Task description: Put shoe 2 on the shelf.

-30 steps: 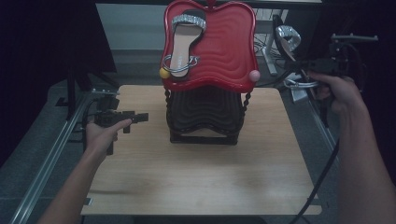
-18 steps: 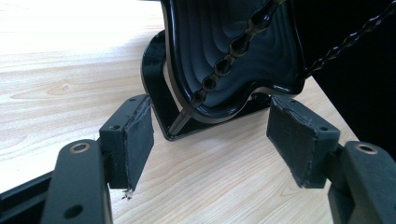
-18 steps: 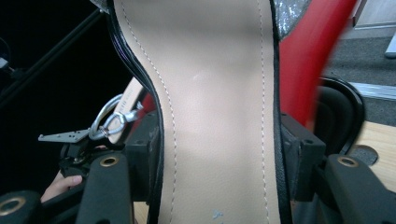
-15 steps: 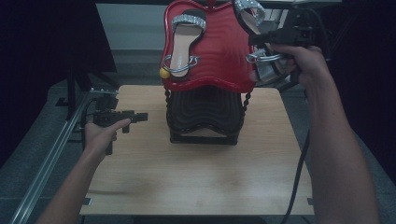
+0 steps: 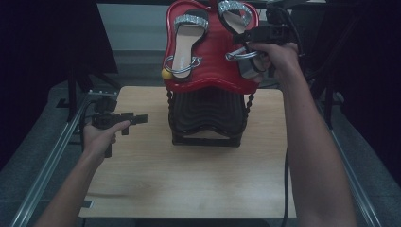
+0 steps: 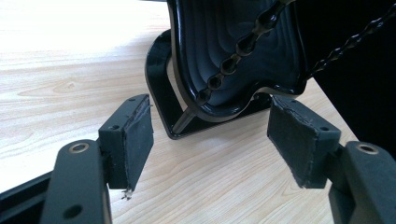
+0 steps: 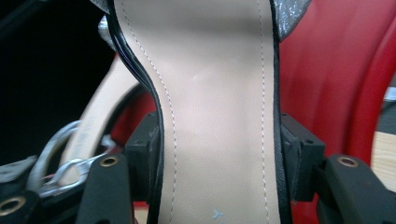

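A red wavy shoe tray [image 5: 213, 54] sits tilted on top of a black one [image 5: 208, 118] at the back of the wooden table. One beige sandal with a glittery silver strap [image 5: 187, 42] lies on the tray's left half. My right gripper [image 5: 242, 41] is shut on the matching sandal [image 5: 234, 14] and holds it against the tray's right half. In the right gripper view both pads press the edges of its beige insole [image 7: 215, 116]. My left gripper [image 5: 139, 119] hovers open left of the black tray [image 6: 224, 56], with nothing between its fingers.
A yellow ball [image 5: 166, 74] sticks to the red tray's lower left edge. Black beaded chains [image 6: 233, 51] hang down the black tray's sides. The light wooden tabletop [image 5: 189, 179] spreads in front of the stand. A metal rail [image 5: 52, 156] runs along the table's left.
My right hand has carried the sandal from the right of the rack leftward and up, onto the red tray's right half. The left hand has stayed in place.
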Demonstrator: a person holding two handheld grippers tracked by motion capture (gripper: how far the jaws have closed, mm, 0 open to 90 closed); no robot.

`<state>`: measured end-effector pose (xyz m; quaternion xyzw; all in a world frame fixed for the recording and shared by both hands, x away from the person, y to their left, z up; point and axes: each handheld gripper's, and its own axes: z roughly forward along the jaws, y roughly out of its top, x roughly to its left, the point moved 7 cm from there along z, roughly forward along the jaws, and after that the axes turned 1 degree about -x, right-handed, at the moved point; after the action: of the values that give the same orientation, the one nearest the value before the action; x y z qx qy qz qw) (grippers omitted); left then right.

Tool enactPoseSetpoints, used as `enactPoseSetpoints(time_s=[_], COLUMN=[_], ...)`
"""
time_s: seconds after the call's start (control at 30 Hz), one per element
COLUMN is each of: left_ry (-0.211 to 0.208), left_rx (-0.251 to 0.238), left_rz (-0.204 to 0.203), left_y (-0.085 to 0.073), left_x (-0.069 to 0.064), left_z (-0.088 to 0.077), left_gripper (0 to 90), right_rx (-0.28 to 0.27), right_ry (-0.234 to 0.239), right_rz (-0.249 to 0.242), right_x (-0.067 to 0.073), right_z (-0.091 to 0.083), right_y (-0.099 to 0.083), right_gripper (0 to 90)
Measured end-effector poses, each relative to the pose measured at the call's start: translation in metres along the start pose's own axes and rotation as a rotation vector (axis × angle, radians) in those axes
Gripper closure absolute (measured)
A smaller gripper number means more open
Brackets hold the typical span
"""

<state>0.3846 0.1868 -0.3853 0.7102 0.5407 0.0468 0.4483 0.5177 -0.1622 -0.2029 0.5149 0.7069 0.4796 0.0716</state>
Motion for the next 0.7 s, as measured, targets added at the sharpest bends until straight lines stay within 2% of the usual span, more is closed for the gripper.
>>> enactPoseSetpoints(time_s=[0.17,0.23,0.3,0.33,0.43,0.53,0.7], left_ry=[0.001,0.001,0.0,0.0,-0.002,-0.002,-0.003], left_rx=[0.002,0.002,0.0,0.001,0.006,0.01,0.018], left_rz=[-0.001,0.002,0.002,0.002,0.005,0.0,0.002], left_y=[-0.001,-0.001,-0.001,-0.001,-0.003,-0.005,-0.007], left_x=[0.0,-0.001,-0.001,-0.001,-0.001,0.001,0.0], left_z=[0.002,0.002,0.003,0.003,0.004,0.006,0.009], left_gripper=[31.2,31.2,31.2,31.1,31.1,31.1,31.1], right_rx=[-0.007,-0.015,0.003,0.015,-0.046,-0.062,-0.108], right_ry=[-0.067,-0.122,-0.16,-0.187,-0.24,-0.21,-0.116], right_rz=[0.02,0.026,0.021,0.007,-0.059,-0.087,-0.06], right_x=[-0.006,-0.009,-0.011,-0.012,-0.011,-0.006,-0.01], right_z=[0.012,0.018,0.024,0.028,0.026,0.02,0.004], right_y=[-0.001,-0.002,-0.005,-0.006,-0.003,0.0,0.0], right_gripper=[42.0,40.8,37.6,33.1,28.1,26.5,26.2])
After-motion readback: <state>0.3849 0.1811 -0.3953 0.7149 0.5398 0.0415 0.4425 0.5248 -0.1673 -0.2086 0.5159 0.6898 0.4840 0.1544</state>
